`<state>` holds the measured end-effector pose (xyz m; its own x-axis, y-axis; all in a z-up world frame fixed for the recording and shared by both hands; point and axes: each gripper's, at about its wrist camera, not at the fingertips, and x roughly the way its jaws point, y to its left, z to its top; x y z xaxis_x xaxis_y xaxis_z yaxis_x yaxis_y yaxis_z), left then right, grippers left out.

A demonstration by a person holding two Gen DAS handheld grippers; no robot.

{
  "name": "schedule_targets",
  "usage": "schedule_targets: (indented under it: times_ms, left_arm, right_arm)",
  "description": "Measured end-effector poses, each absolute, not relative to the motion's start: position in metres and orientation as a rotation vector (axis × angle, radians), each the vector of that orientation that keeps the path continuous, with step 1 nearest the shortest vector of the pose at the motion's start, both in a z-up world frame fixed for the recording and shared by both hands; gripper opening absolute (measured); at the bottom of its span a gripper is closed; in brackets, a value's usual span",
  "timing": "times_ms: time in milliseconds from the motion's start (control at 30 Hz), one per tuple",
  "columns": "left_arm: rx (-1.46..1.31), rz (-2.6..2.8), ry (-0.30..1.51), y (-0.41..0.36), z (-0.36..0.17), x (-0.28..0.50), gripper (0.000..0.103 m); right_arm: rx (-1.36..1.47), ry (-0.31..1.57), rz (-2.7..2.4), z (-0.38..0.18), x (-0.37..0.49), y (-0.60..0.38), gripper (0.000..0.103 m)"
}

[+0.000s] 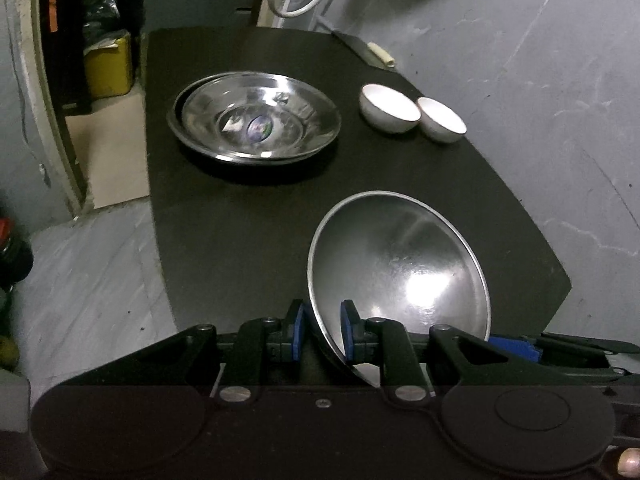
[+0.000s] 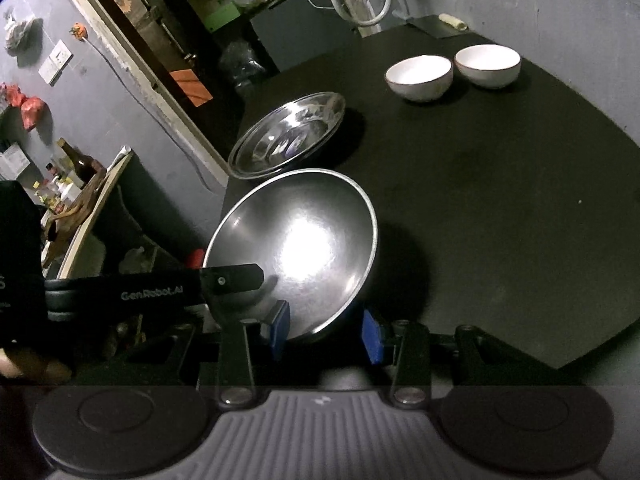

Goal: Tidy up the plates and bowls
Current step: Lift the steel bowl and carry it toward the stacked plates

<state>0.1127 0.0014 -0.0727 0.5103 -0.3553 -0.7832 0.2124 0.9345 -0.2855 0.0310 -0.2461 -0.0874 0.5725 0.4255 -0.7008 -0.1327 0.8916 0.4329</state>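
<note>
Both hand-held grippers are closed on one steel bowl [image 1: 400, 264]: the left hand-held gripper [image 1: 323, 330] is clamped on its near rim, one blue pad inside and one outside, and the right hand-held gripper [image 2: 326, 330] grips the bowl's rim on another side, its pads set wider. The bowl is held tilted, seemingly lifted over the near part of the black tabletop [image 1: 248, 216].

The step in hand is judged to be carrying this bowl to the stacked steel plates [image 1: 256, 120] further back, near the tabletop's left edge. For the next move, the bowl would need to be levelled, brought over the stack and lowered squarely before either grip is eased.

Two white bowls [image 1: 387, 108] stand side by side, just apart, close to the wall on the right. Open tabletop lies between them and the stack. Little margin is left beyond the stack's left side, where the surface drops to the floor.
</note>
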Motion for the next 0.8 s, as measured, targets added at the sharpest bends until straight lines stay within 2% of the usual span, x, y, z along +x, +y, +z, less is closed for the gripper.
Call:
schedule_targets:
  times_ms: [800]
  left_arm:
    - [-0.191,-0.277,1.003,0.015,-0.085,0.121,0.022]
  right_arm:
    - [0.322,0.923,0.364,-0.093,0.052,-0.230,0.044]
